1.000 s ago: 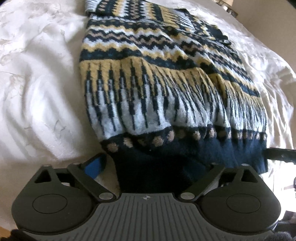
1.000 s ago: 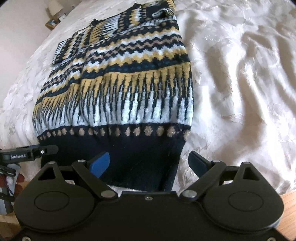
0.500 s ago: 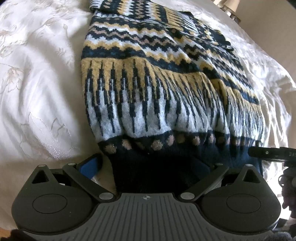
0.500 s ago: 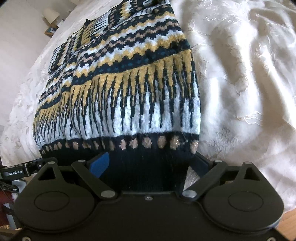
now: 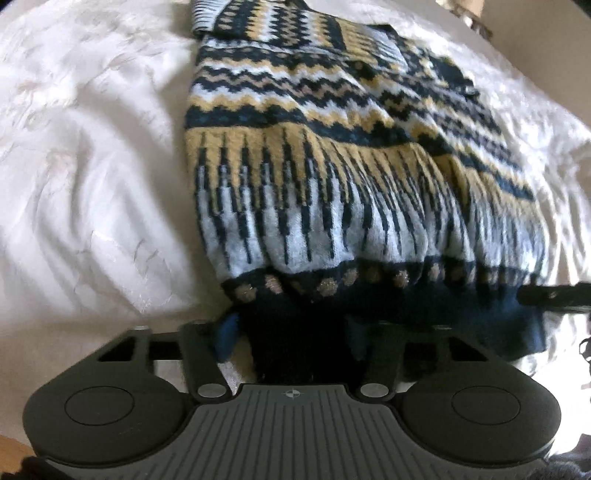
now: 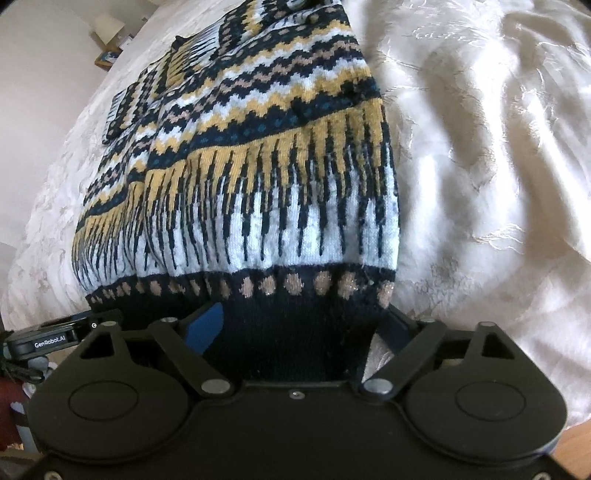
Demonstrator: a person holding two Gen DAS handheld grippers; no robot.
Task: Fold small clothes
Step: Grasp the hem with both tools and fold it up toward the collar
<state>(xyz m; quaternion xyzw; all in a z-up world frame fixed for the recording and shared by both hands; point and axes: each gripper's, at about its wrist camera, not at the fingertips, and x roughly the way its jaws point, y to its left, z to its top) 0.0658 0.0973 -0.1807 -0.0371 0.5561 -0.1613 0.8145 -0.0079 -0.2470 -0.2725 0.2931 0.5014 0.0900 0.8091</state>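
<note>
A knitted sweater in navy, yellow and pale blue lies on a white bedspread; it also shows in the right wrist view. My left gripper is shut on the left part of its navy hem, which bunches between the fingers. My right gripper has the right part of the hem between its fingers, and the jaws look closed on it. The hem is lifted slightly and the cloth above it bulges.
The white bedspread is wrinkled on both sides of the sweater. The other gripper's tip shows at the right edge of the left view and at the left edge of the right view. A cardboard box stands on the floor far left.
Both grippers have moved forward onto the hem and closed on it. The hem has risen and the sweater above it has bunched up.
</note>
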